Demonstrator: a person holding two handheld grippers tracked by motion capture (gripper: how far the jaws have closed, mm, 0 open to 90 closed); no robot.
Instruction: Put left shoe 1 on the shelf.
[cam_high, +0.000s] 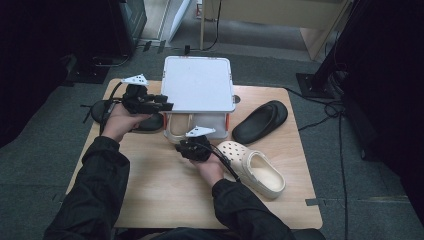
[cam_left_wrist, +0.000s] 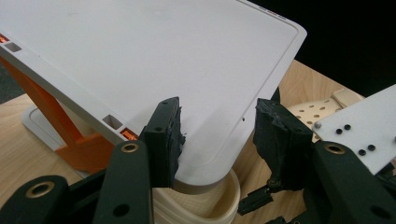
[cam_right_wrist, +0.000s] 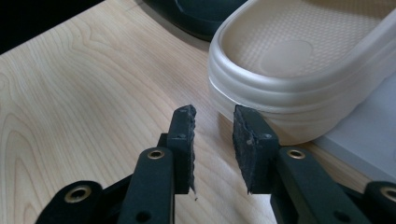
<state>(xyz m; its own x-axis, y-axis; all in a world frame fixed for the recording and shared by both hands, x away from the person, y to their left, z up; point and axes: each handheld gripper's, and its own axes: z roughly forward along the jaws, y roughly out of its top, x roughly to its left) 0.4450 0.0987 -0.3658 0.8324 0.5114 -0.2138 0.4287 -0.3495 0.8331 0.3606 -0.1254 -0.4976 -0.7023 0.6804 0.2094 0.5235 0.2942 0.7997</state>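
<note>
Left gripper (cam_left_wrist: 217, 135) clamps raised white lid (cam_left_wrist: 154, 60) corner of box (cam_high: 199, 122). Right gripper (cam_right_wrist: 214, 140) jaws narrowly parted, empty, just before cream clog (cam_right_wrist: 299, 70) heel inside box; second cream clog (cam_high: 255, 167) on table (cam_high: 165, 195).

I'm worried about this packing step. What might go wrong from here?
The raised lid seems to hang by its corner between the left tool's jaws. A slip would likely drop it onto the cream clog jutting from the box. The right tool stands open just short of that clog's heel, so an off-centre push may skew it rather than seat it.
</note>
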